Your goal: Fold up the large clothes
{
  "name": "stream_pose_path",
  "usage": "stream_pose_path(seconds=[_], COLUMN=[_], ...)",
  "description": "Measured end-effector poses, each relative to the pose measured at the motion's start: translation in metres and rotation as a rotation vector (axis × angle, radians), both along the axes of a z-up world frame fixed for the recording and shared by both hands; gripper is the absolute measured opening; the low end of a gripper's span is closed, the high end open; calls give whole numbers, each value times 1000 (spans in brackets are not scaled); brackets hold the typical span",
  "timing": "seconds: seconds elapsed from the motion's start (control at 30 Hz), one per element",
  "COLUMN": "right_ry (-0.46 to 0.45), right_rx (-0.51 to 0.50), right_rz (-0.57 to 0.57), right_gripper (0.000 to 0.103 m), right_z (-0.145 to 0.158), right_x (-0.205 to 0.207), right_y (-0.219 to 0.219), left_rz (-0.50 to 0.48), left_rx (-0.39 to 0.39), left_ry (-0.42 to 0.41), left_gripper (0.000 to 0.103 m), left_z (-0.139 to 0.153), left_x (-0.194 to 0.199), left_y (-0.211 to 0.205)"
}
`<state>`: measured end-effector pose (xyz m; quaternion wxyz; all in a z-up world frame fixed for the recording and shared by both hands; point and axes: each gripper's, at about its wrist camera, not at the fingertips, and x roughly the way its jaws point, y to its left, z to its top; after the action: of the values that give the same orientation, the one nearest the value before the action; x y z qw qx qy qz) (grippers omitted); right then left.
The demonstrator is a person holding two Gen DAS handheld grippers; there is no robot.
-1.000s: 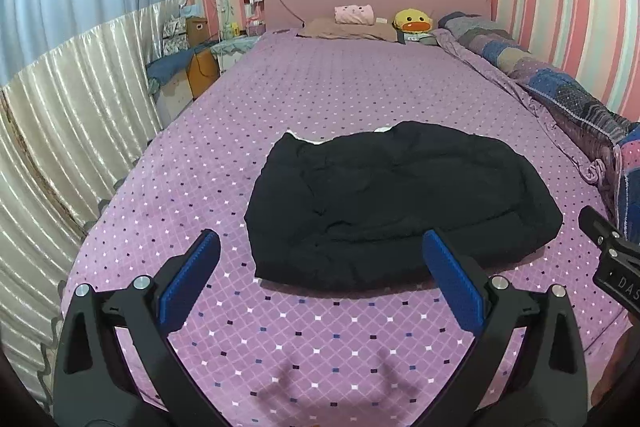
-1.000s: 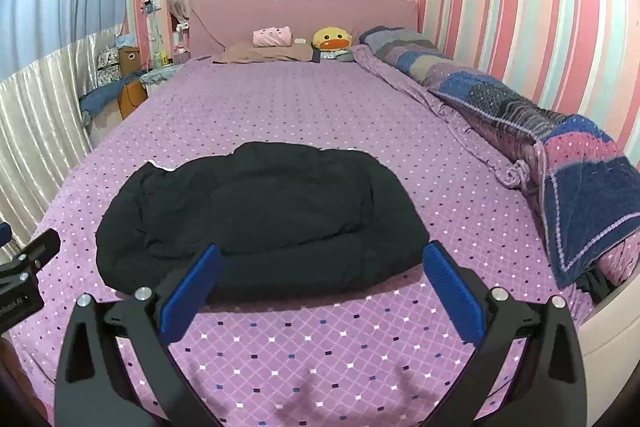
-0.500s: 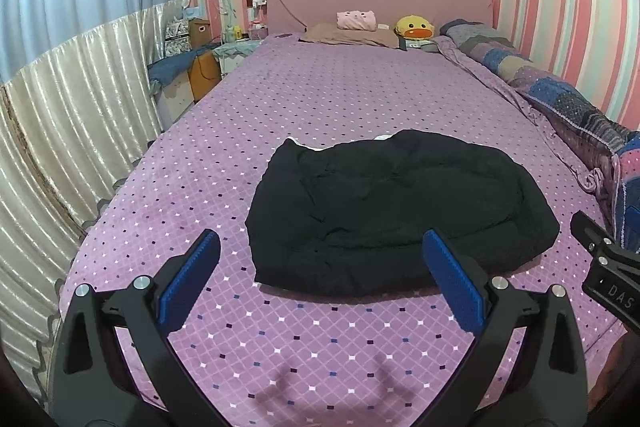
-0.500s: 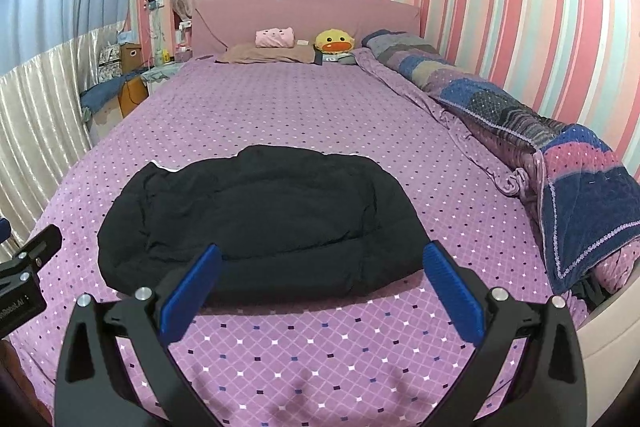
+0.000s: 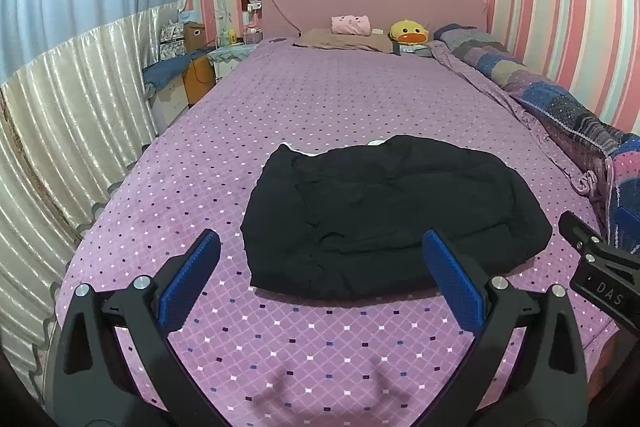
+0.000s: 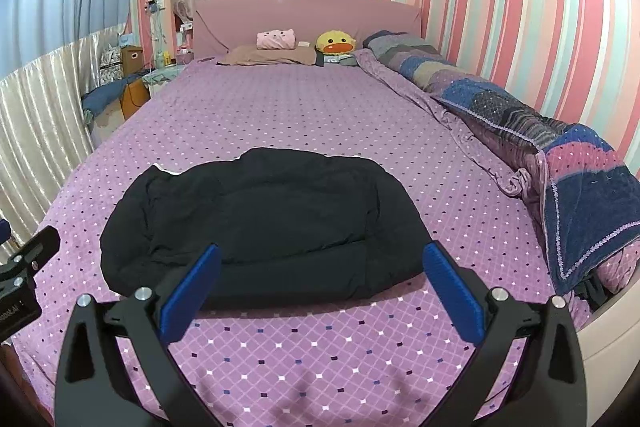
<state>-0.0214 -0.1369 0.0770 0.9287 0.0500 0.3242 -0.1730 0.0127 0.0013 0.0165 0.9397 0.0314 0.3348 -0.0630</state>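
Observation:
A black garment (image 5: 384, 215) lies folded into a thick bundle on the purple dotted bedspread (image 5: 320, 99), near the foot of the bed. It also shows in the right wrist view (image 6: 264, 223). My left gripper (image 5: 320, 275) is open and empty, held above the bed's near edge just short of the garment. My right gripper (image 6: 320, 279) is open and empty, likewise short of the garment's near edge. The right gripper's body (image 5: 600, 279) shows at the right edge of the left wrist view.
A rolled patchwork quilt (image 6: 520, 131) runs along the bed's right side by the striped wall. Pillows, a pink toy (image 6: 276, 39) and a yellow duck toy (image 6: 335, 43) sit at the headboard. A cream curtain (image 5: 60, 131) and a cluttered bedside stand (image 5: 192, 67) are on the left.
Both grippers have drawn back and risen slightly from the garment, so it looks a little farther away. The garment has not moved. Both grippers stay open.

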Motion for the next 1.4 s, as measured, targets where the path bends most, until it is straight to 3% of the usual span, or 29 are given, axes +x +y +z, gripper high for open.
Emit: stream_pose_path(seconds=[1.2,1.4], right_ry=[-8,-7], right_rx=[11,12], right_rz=[-16,-17], right_gripper=[101,101], right_z=[7,8], right_x=[-3,-4], right_y=[0,1], left_rz=[0,5], left_rx=[41,85], left_ry=[11,-28], left_gripper=[100,100], left_z=[2,6], left_x=[2,-5], left_y=[-1,-6])
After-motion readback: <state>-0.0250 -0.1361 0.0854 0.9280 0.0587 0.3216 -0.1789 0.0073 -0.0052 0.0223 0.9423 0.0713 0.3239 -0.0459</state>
